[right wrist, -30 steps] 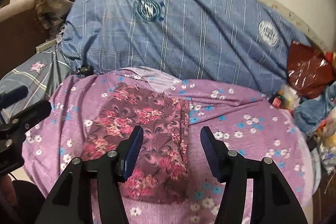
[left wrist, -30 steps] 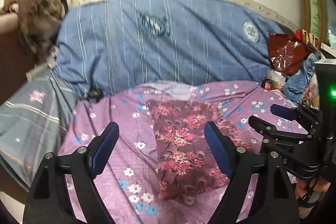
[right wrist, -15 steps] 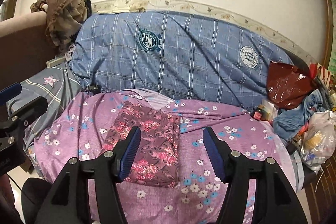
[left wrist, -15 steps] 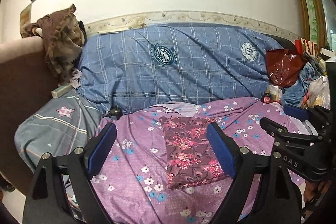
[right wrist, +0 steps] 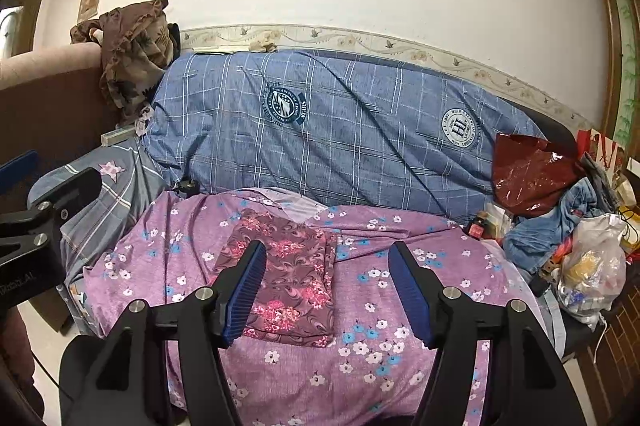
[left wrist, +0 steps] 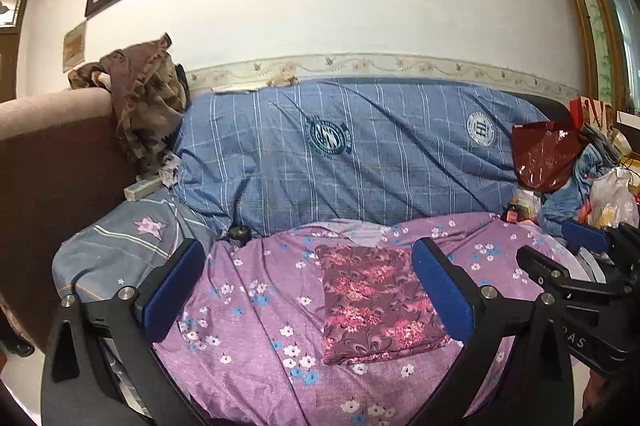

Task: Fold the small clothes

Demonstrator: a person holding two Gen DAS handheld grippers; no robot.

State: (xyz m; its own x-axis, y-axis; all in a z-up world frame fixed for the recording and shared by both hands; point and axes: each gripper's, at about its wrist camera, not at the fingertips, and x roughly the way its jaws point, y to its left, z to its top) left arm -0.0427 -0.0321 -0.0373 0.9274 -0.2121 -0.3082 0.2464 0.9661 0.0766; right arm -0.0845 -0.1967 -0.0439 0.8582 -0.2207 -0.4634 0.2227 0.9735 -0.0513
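A small maroon floral garment [left wrist: 376, 302] lies folded into a flat rectangle on the purple flowered sheet [left wrist: 260, 306]; it also shows in the right wrist view [right wrist: 292, 278]. My left gripper [left wrist: 308, 286] is open and empty, held back from the sofa, with the garment just inside its right finger. My right gripper [right wrist: 326, 290] is open and empty, also held back, with the garment behind its left finger. Each gripper shows at the edge of the other's view: the right gripper [left wrist: 560, 250] and the left gripper [right wrist: 48, 174].
A blue plaid cover [right wrist: 340, 134] drapes the sofa back. A grey star-print cloth [left wrist: 120, 246] lies at the left. Brown clothes [right wrist: 132, 54] hang on the armrest. A red bag [right wrist: 528, 170], blue cloth and plastic bags [right wrist: 592, 266] crowd the right end.
Both grippers have pulled back and up from the sofa. The folded garment stays in place and looks smaller; the wall and picture frame now show.
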